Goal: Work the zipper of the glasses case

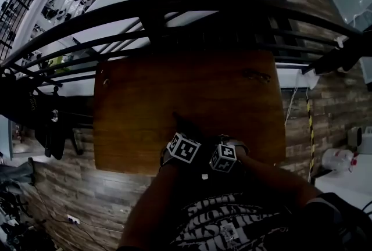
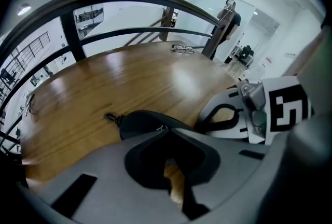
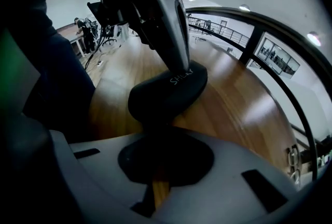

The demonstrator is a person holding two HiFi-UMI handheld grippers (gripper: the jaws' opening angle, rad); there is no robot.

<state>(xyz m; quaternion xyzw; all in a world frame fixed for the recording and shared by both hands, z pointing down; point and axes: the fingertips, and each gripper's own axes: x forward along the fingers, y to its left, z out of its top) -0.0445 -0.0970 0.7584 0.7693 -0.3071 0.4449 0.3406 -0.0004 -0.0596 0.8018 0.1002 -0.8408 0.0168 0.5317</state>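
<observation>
Grip step: your left gripper [image 2: 167, 132] fingers are clamped tight on the glasses case [image 3: 166, 93] top, and your right gripper [image 3: 155, 135] fingers are clamped at its near end. Next, draw the zipper along steadily.

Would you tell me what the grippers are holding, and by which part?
Both hold the case: left gripper at one end, right gripper at the other; whether on the zipper pull cannot be told.

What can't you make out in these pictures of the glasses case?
- Glasses case: too dark in both gripper views to tell whether it is zipped.
- What the right gripper pinches: lost in shadow between its shut jaws.
- Glasses across the table: too small in the left gripper view.
</observation>
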